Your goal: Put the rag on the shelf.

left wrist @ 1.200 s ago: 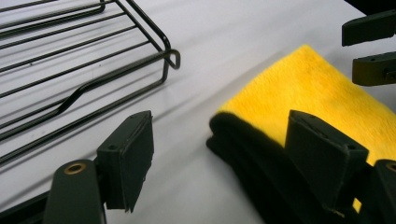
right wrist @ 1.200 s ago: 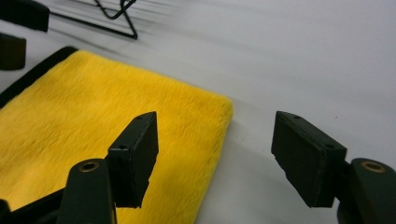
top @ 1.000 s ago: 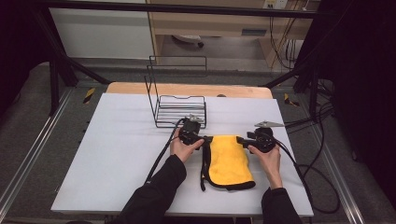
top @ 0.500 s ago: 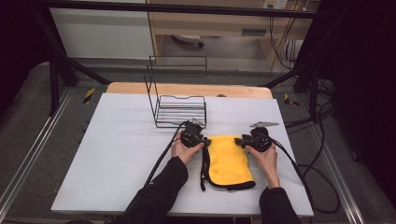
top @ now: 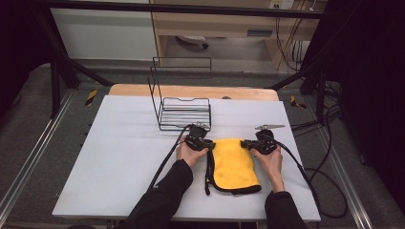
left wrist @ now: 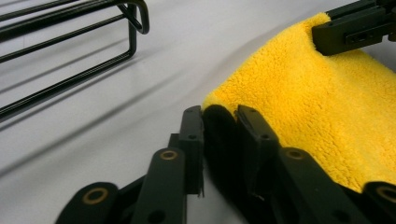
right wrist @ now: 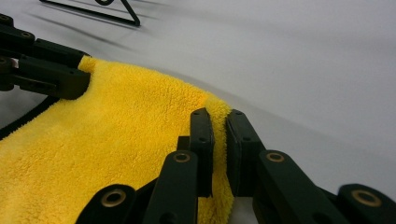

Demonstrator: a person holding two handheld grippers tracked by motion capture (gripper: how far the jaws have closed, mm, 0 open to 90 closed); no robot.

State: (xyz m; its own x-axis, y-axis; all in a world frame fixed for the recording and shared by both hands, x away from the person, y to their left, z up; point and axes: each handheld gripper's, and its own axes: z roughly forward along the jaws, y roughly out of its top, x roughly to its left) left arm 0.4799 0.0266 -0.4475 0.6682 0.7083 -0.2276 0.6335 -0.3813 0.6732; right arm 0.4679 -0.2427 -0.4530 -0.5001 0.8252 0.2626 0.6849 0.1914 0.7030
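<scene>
**Black Grippers, Dark Sleeves, Trailing Cables**

Two hand-held tools in matte black are seen. On the left gripper, each jaw is built from flat black linkage bars joined by round brass-coloured rivets, and is ended by a slim rectangular pad with small recessed screw holes. The same bars, rivets and pads are found on the right gripper. A grey three-cornered plate is mounted on top of the right gripper. A black cable is trailed back from the left gripper, and another is looped behind the right one. Dark long sleeves are worn down to the wrists.
</scene>
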